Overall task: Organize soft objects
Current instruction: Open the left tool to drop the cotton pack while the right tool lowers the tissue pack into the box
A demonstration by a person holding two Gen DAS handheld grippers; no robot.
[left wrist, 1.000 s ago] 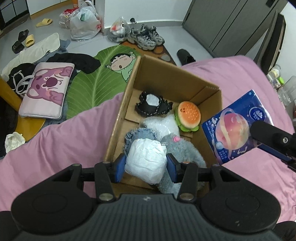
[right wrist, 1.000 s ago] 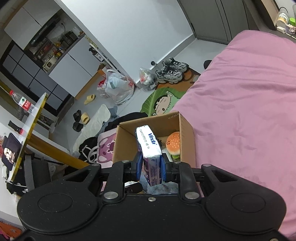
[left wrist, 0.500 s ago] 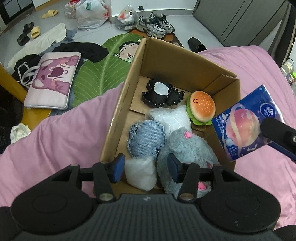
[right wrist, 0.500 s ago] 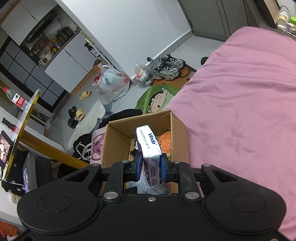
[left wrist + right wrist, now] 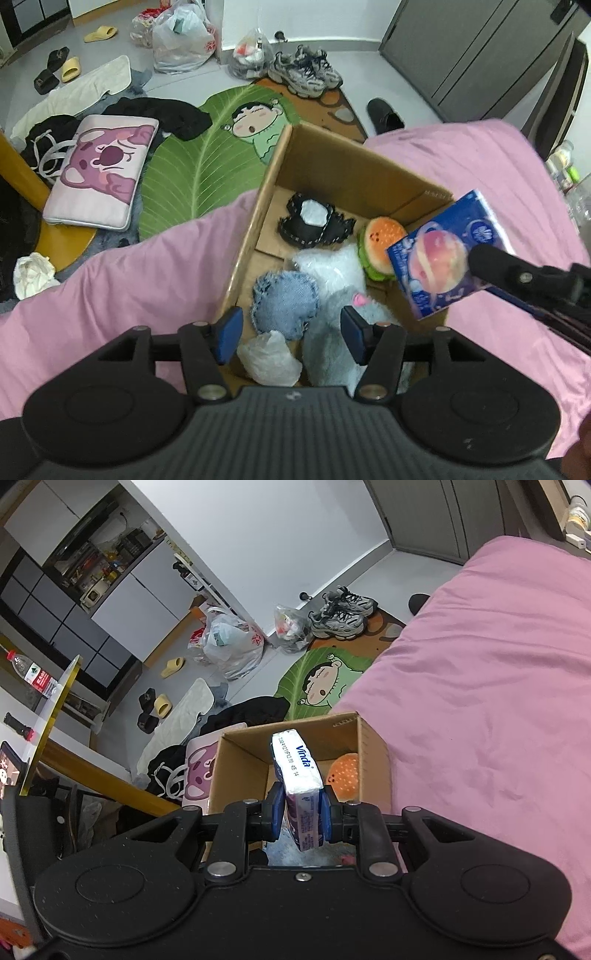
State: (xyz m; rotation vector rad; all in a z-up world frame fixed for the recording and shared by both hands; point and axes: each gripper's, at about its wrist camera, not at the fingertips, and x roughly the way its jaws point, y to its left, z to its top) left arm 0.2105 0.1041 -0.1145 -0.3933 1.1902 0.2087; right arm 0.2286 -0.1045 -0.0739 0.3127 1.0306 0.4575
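A cardboard box (image 5: 343, 166) sits on the pink bed (image 5: 129, 273). It holds a white crinkled packet (image 5: 269, 358), a denim heart (image 5: 284, 302), a grey plush (image 5: 332, 343), a white fluffy piece (image 5: 332, 266), a burger toy (image 5: 380, 243) and a black pouch (image 5: 314, 225). My left gripper (image 5: 291, 330) is open and empty above the box's near end. My right gripper (image 5: 297, 812) is shut on a blue Vinda tissue pack (image 5: 297, 771), held over the box (image 5: 236, 760); the pack also shows in the left wrist view (image 5: 443, 254).
The floor beyond the bed holds a green leaf mat (image 5: 207, 155), a pink bear pillow (image 5: 99, 170), black clothes (image 5: 162, 114), sneakers (image 5: 306, 74), plastic bags (image 5: 184, 37) and slippers (image 5: 55, 70). A wooden table edge (image 5: 96, 775) stands left. Grey wardrobe doors (image 5: 472, 55) are at the back.
My left gripper opened and let the white packet drop into the box's near end, then drew back. My right gripper carried the tissue pack closer over the box.
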